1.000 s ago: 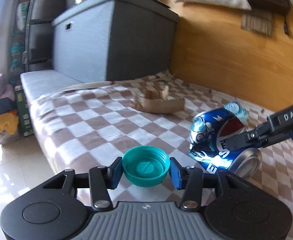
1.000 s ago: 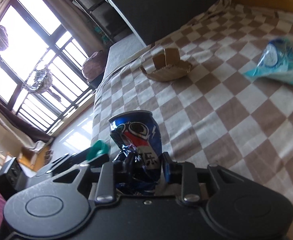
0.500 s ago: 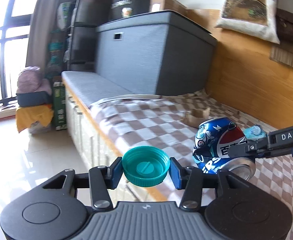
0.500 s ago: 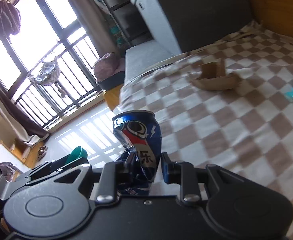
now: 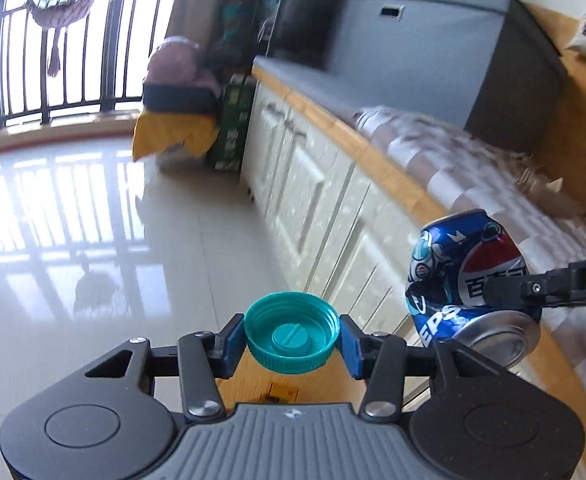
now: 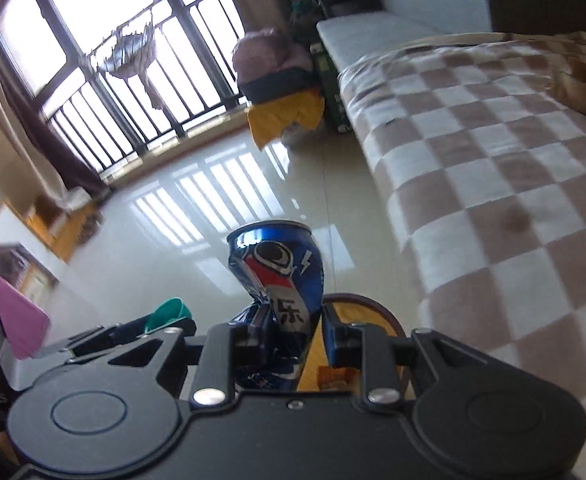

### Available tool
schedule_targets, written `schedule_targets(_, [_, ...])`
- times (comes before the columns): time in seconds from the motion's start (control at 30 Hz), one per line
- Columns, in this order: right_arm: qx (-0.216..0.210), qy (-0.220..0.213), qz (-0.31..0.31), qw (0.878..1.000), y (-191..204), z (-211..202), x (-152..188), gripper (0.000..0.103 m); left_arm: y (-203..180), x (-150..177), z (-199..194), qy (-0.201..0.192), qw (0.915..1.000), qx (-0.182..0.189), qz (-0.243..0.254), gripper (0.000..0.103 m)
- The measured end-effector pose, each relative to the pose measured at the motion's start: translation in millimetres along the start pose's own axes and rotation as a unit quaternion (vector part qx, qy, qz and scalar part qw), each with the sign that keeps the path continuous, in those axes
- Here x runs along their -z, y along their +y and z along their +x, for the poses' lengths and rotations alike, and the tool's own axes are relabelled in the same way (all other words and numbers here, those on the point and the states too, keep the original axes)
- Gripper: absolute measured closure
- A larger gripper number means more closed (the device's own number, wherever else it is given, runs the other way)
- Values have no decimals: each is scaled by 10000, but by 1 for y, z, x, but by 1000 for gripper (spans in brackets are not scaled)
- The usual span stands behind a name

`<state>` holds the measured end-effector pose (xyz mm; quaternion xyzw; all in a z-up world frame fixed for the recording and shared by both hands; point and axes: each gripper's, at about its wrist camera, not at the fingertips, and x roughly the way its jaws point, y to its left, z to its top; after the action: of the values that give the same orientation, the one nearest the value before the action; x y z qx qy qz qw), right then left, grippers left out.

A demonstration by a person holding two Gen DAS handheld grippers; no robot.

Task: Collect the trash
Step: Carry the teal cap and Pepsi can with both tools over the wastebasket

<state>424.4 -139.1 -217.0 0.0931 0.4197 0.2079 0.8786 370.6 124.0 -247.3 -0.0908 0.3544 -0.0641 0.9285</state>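
My left gripper point(image 5: 292, 336) is shut on a teal bottle cap point(image 5: 292, 332), open side up, held over the shiny floor beside the bed. My right gripper point(image 6: 293, 340) is shut on a crushed blue Pepsi can point(image 6: 279, 280), pinched at its dented waist and standing upright between the pads. In the left wrist view that can point(image 5: 469, 284) hangs to the right, with a right finger point(image 5: 533, 290) across it. In the right wrist view the teal cap point(image 6: 168, 314) shows at lower left in the other gripper. A wooden round rim point(image 6: 367, 308) sits below the can.
The bed with a brown-and-white checked blanket point(image 6: 493, 184) runs along the right, white drawer fronts point(image 5: 317, 184) below it. A grey storage box point(image 5: 433, 48) stands at its far end. A yellow and pink pile of bedding point(image 5: 177, 116) lies by the window railing point(image 5: 53, 40). A cardboard scrap point(image 5: 541, 184) rests on the blanket.
Both grippers have swung off the bed toward the floor and window, carrying the cap and the can. The bed now lies to the right in both views.
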Motion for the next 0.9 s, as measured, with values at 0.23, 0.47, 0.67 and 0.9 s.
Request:
schedule_targets(0.23, [497, 468, -435, 9967, 24, 65, 6, 76, 19, 19, 43, 496, 9987, -18, -97, 53])
schedule_targets(0.47, [666, 873, -370, 9933, 23, 115, 20, 76, 39, 35, 75, 866, 9959, -73, -249, 53])
schedule_targets(0.67, [728, 1150, -289, 9903, 17, 147, 36, 76, 47, 43, 97, 1136, 9927, 6, -397, 53])
schedule_targets(0.9, [879, 1463, -201, 9851, -1, 172, 56, 76, 53, 53, 119, 1526, 9864, 80, -610, 53])
